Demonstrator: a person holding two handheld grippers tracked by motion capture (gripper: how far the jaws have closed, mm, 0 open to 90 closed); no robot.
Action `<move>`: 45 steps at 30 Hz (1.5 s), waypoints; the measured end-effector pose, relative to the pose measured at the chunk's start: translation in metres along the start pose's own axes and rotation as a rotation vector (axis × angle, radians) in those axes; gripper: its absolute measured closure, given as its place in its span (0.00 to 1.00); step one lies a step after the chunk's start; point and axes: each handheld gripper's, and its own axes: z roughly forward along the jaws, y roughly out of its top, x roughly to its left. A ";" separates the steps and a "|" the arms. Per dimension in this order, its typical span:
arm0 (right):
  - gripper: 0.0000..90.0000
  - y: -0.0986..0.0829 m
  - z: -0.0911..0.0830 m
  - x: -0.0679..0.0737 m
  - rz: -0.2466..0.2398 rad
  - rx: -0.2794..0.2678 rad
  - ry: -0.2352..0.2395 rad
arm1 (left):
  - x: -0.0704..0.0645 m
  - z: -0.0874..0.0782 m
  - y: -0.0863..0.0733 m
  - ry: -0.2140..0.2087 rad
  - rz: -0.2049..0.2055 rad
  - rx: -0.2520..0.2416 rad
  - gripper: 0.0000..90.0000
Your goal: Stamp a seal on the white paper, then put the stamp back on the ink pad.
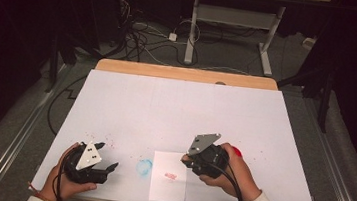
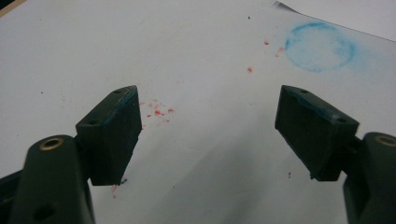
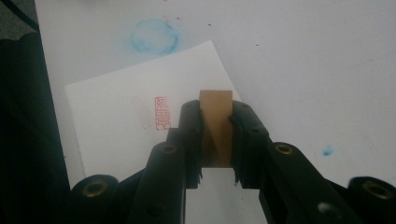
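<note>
- My right gripper (image 3: pixel 217 135) has its fingers clamped on a small tan wooden stamp block (image 3: pixel 216 126), held just above the right edge of the small paper sheet (image 3: pixel 116 121).
- A red seal print (image 3: pixel 161 113) already sits on that sheet, at about 9 o'clock from the block, so I judge the stamping itself done; a fainter red smudge lies beside it.
- What I reckon is left: carrying the stamp away and setting it down. A red object (image 1: pixel 237 152) peeks out behind my right hand at 1 o'clock; I cannot tell what it is.
- My left gripper (image 2: pixel 210 135) holds nothing, fingers spread wide, hovering over the counter at 9 o'clock from the sheet.
- The counter (image 1: pixel 181 106) wears a white cover speckled with red ink flecks (image 2: pixel 158 112) and a blue ring stain (image 2: pixel 320 46).
- Beyond its wooden far edge, at 12 o'clock: dark room, grey floor, tangled cables (image 1: pixel 138 36), white desk legs (image 1: pixel 192 29).
</note>
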 end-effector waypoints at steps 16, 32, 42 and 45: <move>0.85 -0.014 -0.013 -0.019 0.049 0.000 -0.053 | -0.001 0.000 0.002 0.001 0.006 -0.001 0.25; 0.85 -0.051 -0.026 -0.052 0.161 0.077 -0.188 | -0.005 0.002 0.005 -0.003 0.018 0.016 0.25; 0.84 -0.071 -0.013 -0.068 0.215 0.160 -0.205 | -0.005 0.003 0.005 -0.004 0.019 0.019 0.25; 0.84 -0.077 -0.008 -0.072 0.229 0.185 -0.200 | -0.005 0.003 0.005 -0.003 0.019 0.019 0.25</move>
